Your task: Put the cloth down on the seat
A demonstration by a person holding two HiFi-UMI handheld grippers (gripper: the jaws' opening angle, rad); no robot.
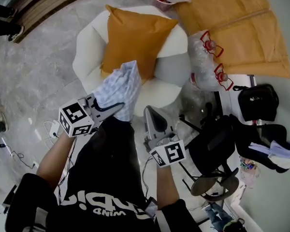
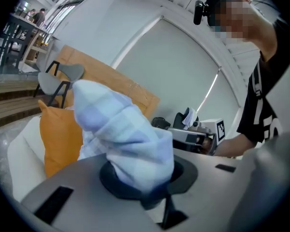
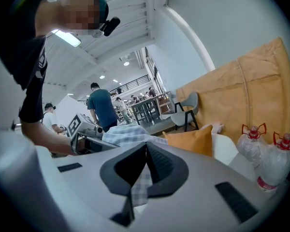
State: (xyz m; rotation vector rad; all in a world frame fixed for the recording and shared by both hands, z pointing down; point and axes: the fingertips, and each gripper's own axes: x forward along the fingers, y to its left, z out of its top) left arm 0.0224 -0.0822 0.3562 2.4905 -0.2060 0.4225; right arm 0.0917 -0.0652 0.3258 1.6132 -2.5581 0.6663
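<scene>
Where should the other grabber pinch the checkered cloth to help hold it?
Probably the loose far edge. The left gripper is shut on one bunched end of the cloth, and the rest sticks out free over the orange cushion. Coming from the right looks best: that side of the cloth is open, and the left gripper takes up the other.

Cloth (image 1: 120, 88): pale blue-and-white check, bunched into a soft upright roll. Its lower end is clamped in the left tool (image 1: 108, 108) and its upper end stands free. Held up off the seat (image 1: 89, 47), over its front edge. Seat: white, rounded, padded, on the floor.
</scene>
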